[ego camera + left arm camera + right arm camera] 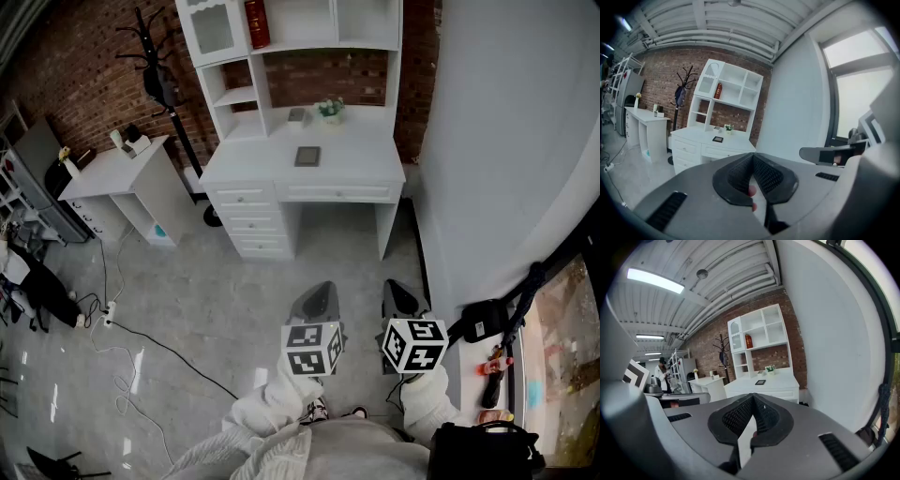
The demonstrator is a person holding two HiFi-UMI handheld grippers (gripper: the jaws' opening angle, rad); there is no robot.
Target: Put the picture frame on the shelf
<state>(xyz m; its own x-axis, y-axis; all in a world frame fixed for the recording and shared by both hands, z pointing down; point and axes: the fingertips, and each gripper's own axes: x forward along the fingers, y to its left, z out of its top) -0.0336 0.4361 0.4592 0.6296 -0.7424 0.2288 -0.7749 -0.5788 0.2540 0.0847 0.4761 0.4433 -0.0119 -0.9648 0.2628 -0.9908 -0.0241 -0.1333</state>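
- The frame [307, 156] lies flat on the desk [361, 161], near the middle of its top, well apart from both grippers and at 12 o'clock from them in the head view.
- At 1 o'clock from the frame, near the back wall, stands a small plant [330, 110]; a small grey item sits just beside it at its 9 o'clock.
- The shelf [319, 45] rises over the back of the desk; its open bays above the frame look mostly bare, with a red thing [256, 23] in the upper left bay.
- Step in hand, as I judge it: the approach. Nothing is picked up yet, and bare floor lies between the person and the desk.
- The next move calls for walking to 12 o'clock, opening one gripper, and getting a jaw under an edge of the flat frame, which may be fiddly.
- Left gripper [315, 302]: jaws together at the tips, nothing between them, held low near the body.
- Right gripper [403, 298]: jaws likewise closed on nothing, just beside the left at its 3 o'clock.
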